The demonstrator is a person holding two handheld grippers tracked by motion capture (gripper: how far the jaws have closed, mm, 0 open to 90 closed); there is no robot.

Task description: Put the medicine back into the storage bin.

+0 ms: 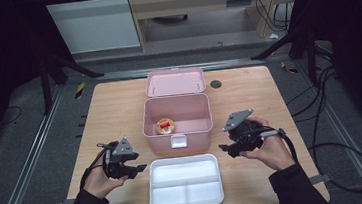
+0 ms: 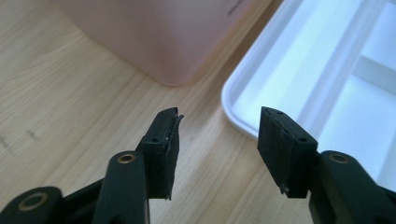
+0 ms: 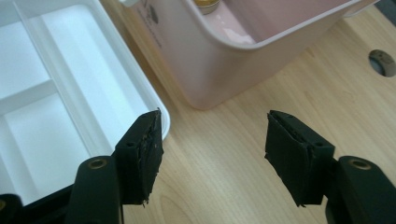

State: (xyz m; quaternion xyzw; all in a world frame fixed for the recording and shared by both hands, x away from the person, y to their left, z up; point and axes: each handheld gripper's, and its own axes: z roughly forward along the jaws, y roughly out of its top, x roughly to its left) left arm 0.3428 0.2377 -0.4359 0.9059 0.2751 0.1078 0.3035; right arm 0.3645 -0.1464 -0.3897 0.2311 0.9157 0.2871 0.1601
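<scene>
Pink plastic box (image 1: 176, 117), lid off, holds 1 round jar (image 1: 165, 126); the white 3-compartment tray (image 1: 185, 182) sits just before it. My left gripper (image 1: 136, 169) and right gripper (image 1: 225, 149) flank the tray, jaws apart, holding nothing.

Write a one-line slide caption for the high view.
Open left gripper and right gripper flank a white three-compartment plastic tray, before an open pink plastic box holding a small round tin.
</scene>
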